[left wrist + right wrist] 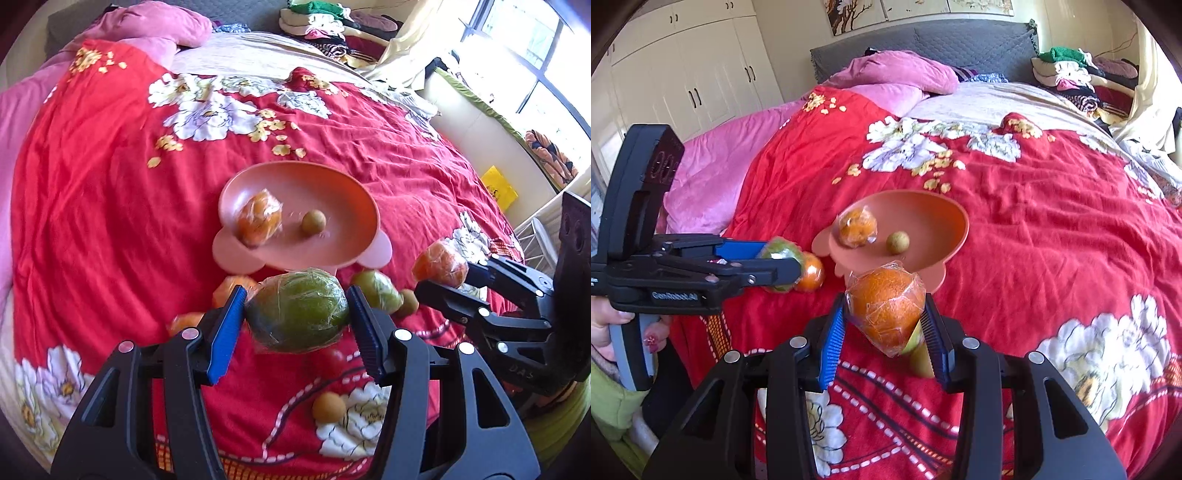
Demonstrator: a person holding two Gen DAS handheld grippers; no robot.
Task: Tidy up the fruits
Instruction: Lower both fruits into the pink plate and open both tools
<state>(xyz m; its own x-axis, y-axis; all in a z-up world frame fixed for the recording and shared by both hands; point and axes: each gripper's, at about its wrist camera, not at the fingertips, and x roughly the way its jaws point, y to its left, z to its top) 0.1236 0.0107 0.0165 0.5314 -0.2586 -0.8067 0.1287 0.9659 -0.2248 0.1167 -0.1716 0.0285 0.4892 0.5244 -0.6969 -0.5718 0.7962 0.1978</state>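
My left gripper (295,297) is shut on a green fruit in plastic wrap (299,317), lifted just in front of the pink plate (332,188). At the right my right gripper (448,280) is shut on a wrapped orange (437,264). A wrapped orange (258,218) and a small brown round fruit (314,221) lie on the plate. In the right wrist view the right gripper (886,306) grips its orange (886,314) before the plate (923,218). The left gripper (783,262) holds the green fruit (779,249) at the left.
Loose on the red floral bedspread (110,184) lie two oranges (231,290), a wrapped green fruit (376,290) and small brown fruits (328,406). Pink pillows (897,74) and a clothes pile (1082,77) sit at the bed's far end. A hand (613,325) holds the left gripper.
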